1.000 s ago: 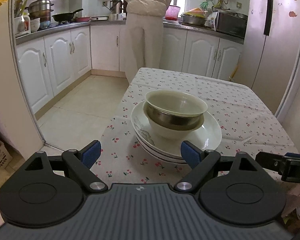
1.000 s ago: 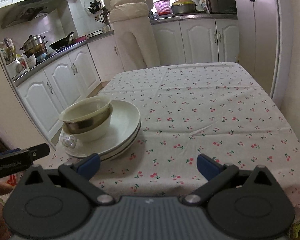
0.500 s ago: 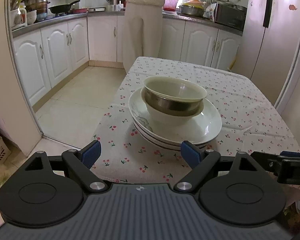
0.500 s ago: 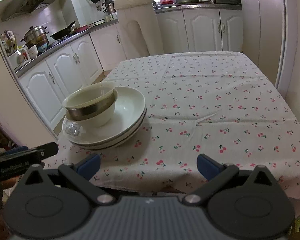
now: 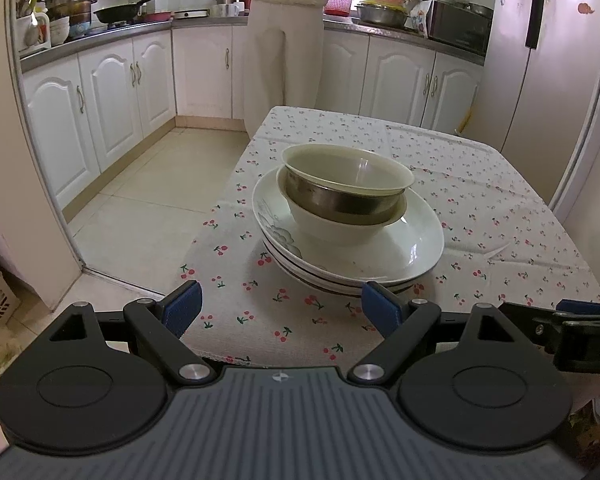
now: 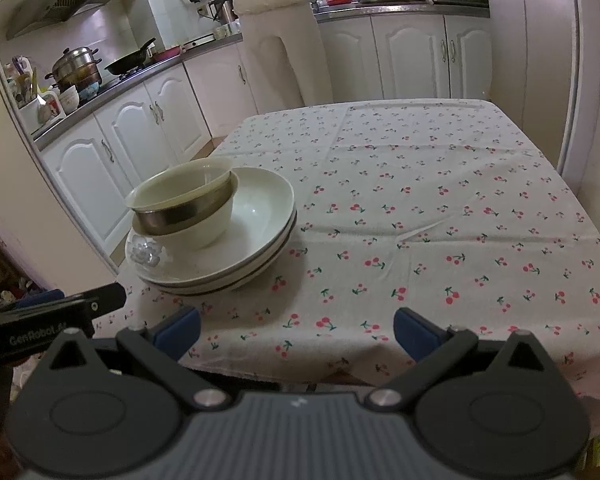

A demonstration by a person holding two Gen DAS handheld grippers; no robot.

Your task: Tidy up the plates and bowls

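While all the crockery sits gathered in a single pile near the left front corner of the table (image 6: 440, 200), the sorting looks close to finished, or at least past its main step. The plates (image 5: 416, 252) lie stacked at the bottom, a flower print showing on the rim of the top one, and a white bowl (image 5: 332, 228) rests inside that top plate. Nested in the white bowl is a steel-walled bowl (image 5: 340, 200) with a cream lining, its rim sitting a little tilted rather than level. Nothing else of the set shows anywhere on the cherry-print cloth, so no loose dish seems left to collect.

The left gripper (image 5: 280, 308) hovers just short of the stack, its jaws released and spread wide, holding nothing; its blue pads sit low, near the plate rims but apart from them. The right gripper (image 6: 296, 326) hangs over the near table edge, well to the right of the pile, jaws likewise released and empty.

What may remain, as a judgement, is straightening the tilted upper bowl or carrying the whole stack elsewhere; the pile stands close to the table edge, which a clumsy push could make risky. A person (image 5: 286, 32) stands at the far counter, away from the work.
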